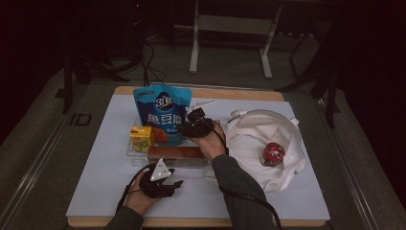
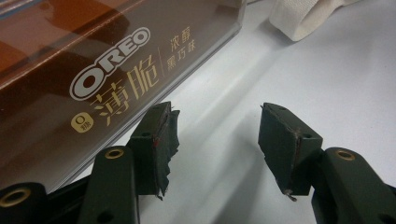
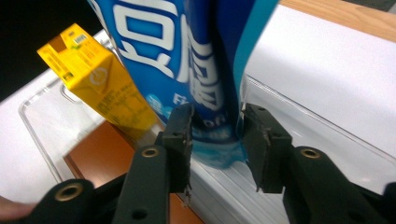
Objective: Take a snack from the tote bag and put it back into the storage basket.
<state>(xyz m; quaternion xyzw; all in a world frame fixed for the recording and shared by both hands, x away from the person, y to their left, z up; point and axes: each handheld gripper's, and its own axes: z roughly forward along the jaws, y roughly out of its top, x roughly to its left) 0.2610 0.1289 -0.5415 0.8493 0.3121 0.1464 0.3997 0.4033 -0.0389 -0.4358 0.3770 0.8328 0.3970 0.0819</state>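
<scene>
A clear tray [image 1: 130,154] holds a tall blue snack bag [image 1: 160,109], a yellow drink carton [image 1: 142,138] and a brown Oreo box [image 1: 177,154]. My right gripper [image 1: 186,128] reaches in from the right at the bag's lower corner. In the right gripper view both pads of that gripper [image 3: 215,116] press on the bottom edge of the blue bag [image 3: 187,46], with the yellow carton [image 3: 93,74] just to its left. My left gripper [image 1: 174,176] rests on the table in front of the tray. In its own view the left gripper [image 2: 215,112] stands open and empty beside the Oreo box [image 2: 107,79].
A white cloth bag [image 1: 249,139] lies crumpled to the right of the tray, with a red round can [image 1: 272,153] on it; its edge [image 2: 299,18] also shows in the left gripper view. A white sheet [image 1: 105,187] covers the table. The tray's clear wall [image 3: 303,116] runs beside the right jaw.
</scene>
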